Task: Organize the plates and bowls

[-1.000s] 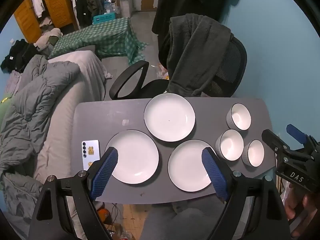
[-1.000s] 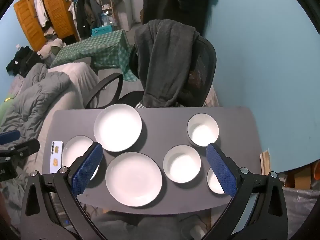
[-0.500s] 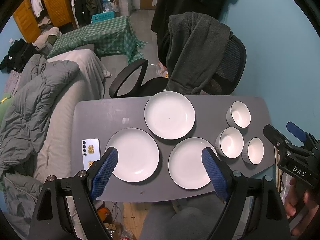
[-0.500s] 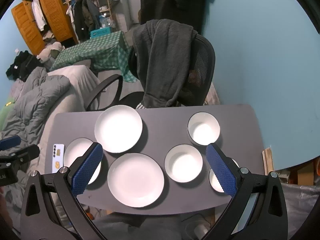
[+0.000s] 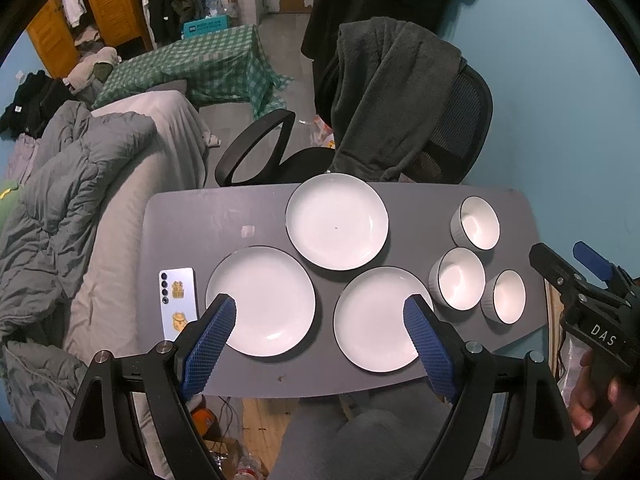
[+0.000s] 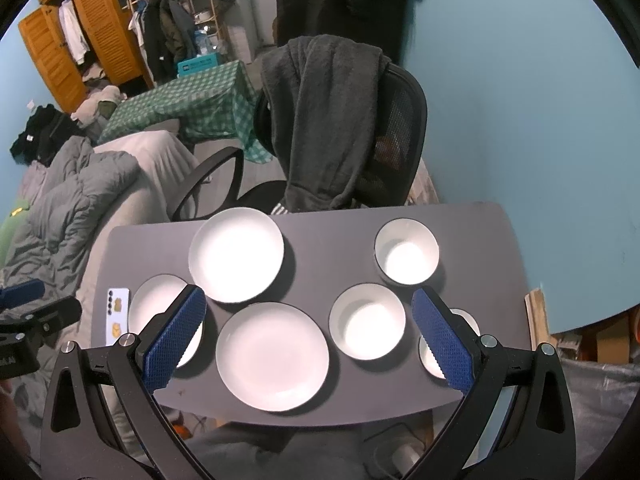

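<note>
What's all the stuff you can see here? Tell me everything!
plates: three, white with dark rims, left and middle of the table
bowls: three, white, right side of the table
phone: one, white, left edge of the table
table: one, grey
office chair: one, black, behind the table
dark robe: one, draped over the chair
grey duvet: one, on the bed at left
wardrobe: one, orange wood, far back
left gripper: blue fingers, open
right gripper: blue fingers, open

On the table (image 5: pixel 192 216), three plates (image 5: pixel 337 221) lie left, three bowls (image 5: pixel 460 278) right, a phone (image 5: pixel 179 298) leftmost.
</note>
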Demonstrator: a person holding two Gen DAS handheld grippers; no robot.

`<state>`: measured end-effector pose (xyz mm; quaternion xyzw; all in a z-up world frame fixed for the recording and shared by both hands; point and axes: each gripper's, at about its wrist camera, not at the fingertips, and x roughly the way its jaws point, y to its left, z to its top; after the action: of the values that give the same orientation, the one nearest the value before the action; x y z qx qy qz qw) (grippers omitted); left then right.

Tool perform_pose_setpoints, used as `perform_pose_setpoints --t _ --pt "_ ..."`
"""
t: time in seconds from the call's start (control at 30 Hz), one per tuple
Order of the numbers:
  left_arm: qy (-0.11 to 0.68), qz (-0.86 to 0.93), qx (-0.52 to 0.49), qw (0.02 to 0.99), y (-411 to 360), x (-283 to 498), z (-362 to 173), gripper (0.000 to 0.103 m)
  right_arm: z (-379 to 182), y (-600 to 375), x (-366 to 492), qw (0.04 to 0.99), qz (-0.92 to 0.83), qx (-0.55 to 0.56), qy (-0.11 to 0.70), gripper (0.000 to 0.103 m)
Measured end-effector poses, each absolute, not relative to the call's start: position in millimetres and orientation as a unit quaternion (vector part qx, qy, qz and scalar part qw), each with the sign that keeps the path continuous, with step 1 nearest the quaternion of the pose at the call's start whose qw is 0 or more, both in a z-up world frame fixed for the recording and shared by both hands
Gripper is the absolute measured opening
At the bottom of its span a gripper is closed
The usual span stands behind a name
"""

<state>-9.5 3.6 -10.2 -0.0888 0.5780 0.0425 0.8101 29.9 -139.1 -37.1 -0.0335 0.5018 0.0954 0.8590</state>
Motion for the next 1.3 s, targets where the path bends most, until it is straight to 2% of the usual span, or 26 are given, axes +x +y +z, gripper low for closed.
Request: perform_pose_setpoints --t 1.3 --pt "0.576 0.036 -0.085 0.812 1.6 -2.6 -4.0 0.087 -38.9 -137.5 36.4 0.854 0.096 -0.035 0.51 0.101"
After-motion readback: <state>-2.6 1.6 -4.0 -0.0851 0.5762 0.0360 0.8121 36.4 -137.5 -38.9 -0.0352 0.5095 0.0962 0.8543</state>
